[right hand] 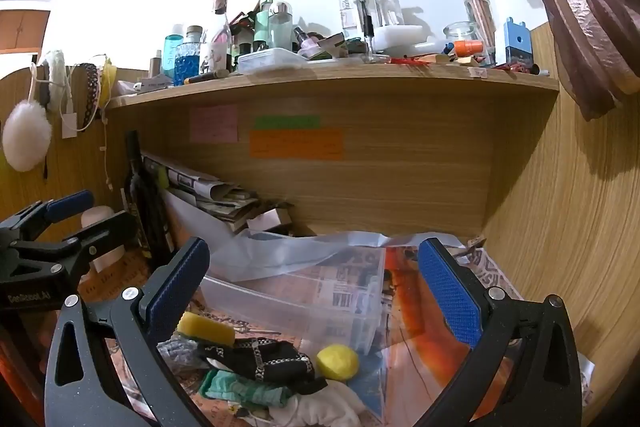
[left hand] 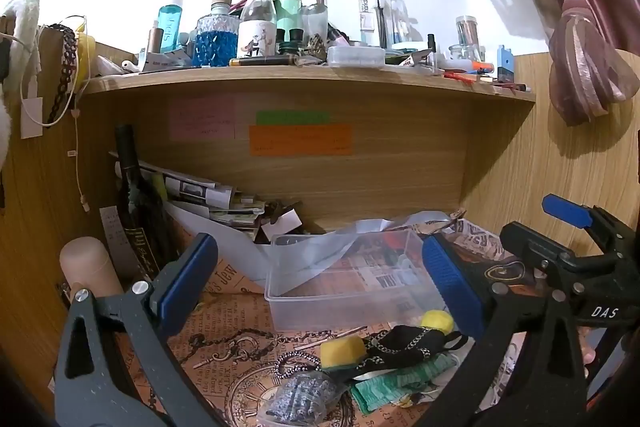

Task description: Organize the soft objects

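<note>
A clear plastic box [left hand: 352, 279] stands on the paper-covered desk, also in the right wrist view [right hand: 316, 303]. In front of it lie soft things: a yellow sponge [left hand: 343, 351] [right hand: 206, 327], a yellow ball [left hand: 438, 320] [right hand: 337, 362], a black pouch with chain [left hand: 404, 345] [right hand: 264, 357], a green cloth [left hand: 404, 381] [right hand: 240, 389], a grey knitted piece [left hand: 304, 397] and a white cloth [right hand: 320, 407]. My left gripper [left hand: 320, 287] is open above the pile, empty. My right gripper [right hand: 316, 299] is open, empty, over the box and ball.
A wooden shelf [left hand: 304, 79] full of bottles and jars runs above. A dark bottle [left hand: 134, 203], stacked papers [left hand: 208, 199] and a clear plastic sheet [left hand: 304, 247] sit at the back. A curtain [left hand: 576, 39] hangs right. A white puff [right hand: 26, 137] hangs left.
</note>
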Demonstrator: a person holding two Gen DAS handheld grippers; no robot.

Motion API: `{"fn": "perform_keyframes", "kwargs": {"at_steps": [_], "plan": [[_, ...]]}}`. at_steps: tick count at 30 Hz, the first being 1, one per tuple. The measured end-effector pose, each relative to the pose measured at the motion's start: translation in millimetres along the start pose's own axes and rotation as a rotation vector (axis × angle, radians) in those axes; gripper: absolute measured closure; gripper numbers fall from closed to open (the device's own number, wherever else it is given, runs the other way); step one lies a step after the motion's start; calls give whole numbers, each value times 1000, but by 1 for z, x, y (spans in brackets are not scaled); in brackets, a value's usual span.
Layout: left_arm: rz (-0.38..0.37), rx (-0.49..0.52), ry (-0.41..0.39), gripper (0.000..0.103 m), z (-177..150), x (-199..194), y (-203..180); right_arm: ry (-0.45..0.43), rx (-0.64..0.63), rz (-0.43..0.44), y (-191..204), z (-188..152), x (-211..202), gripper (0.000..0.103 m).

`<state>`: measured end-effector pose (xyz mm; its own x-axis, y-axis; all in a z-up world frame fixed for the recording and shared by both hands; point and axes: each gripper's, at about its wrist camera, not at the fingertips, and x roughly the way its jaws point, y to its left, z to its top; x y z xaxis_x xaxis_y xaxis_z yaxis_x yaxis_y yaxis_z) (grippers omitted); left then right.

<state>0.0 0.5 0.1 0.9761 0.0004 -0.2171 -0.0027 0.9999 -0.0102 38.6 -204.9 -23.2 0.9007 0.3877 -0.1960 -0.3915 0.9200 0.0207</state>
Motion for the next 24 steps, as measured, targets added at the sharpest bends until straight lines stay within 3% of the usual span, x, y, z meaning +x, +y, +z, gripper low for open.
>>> {"fn": "perform_keyframes", "kwargs": {"at_steps": [24], "plan": [[-1, 13, -4, 0, 0, -4, -2, -5, -4, -1, 3, 1, -1, 0]]}}
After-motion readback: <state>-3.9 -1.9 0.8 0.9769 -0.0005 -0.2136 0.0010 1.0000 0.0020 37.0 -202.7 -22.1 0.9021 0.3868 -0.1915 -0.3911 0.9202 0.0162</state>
